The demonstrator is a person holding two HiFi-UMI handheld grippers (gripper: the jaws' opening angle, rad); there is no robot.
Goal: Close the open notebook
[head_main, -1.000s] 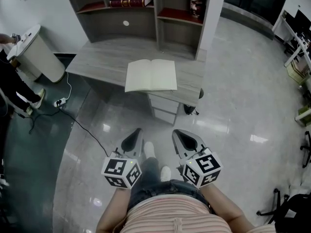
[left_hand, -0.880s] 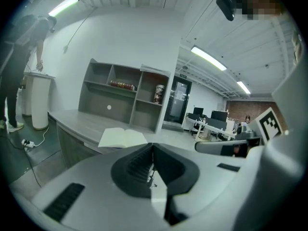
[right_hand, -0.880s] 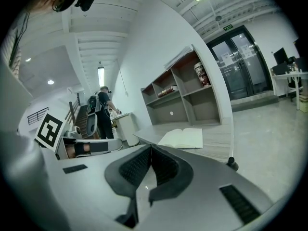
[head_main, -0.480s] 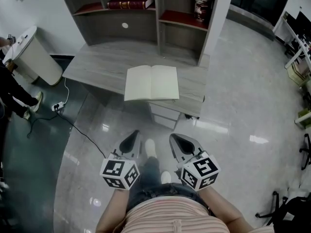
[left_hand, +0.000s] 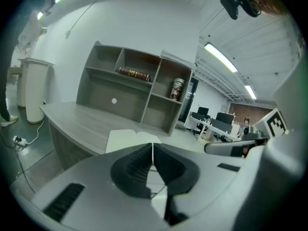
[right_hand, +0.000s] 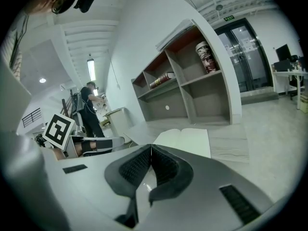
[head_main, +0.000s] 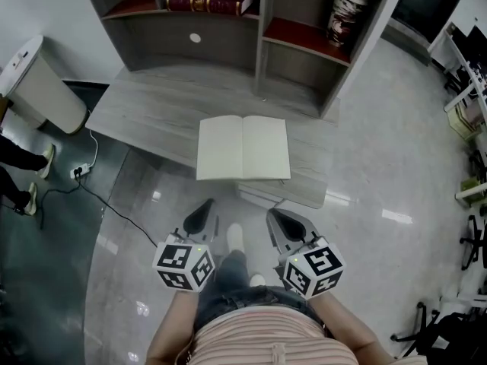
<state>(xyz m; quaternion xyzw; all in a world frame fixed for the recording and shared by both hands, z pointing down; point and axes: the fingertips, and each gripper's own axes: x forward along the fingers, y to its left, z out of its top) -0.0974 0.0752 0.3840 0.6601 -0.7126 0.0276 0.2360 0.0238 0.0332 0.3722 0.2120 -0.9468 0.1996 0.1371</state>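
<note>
Notebook [head_main: 243,147] open; shelf [head_main: 262,40] holds book [head_main: 209,4], tin [head_main: 345,15]

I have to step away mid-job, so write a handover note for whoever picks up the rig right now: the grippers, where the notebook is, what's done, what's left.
Left gripper: jaws shut, nothing in them, held in front of the person, short of the desk.
Right gripper: jaws shut, empty, level with the other one.
Notebook: lies open and flat at the desk's near edge, straight ahead of both grippers.
Done: nothing yet; the pages are untouched.
Left: reach the desk, lift one half and fold it over the other until it lies closed.
</note>
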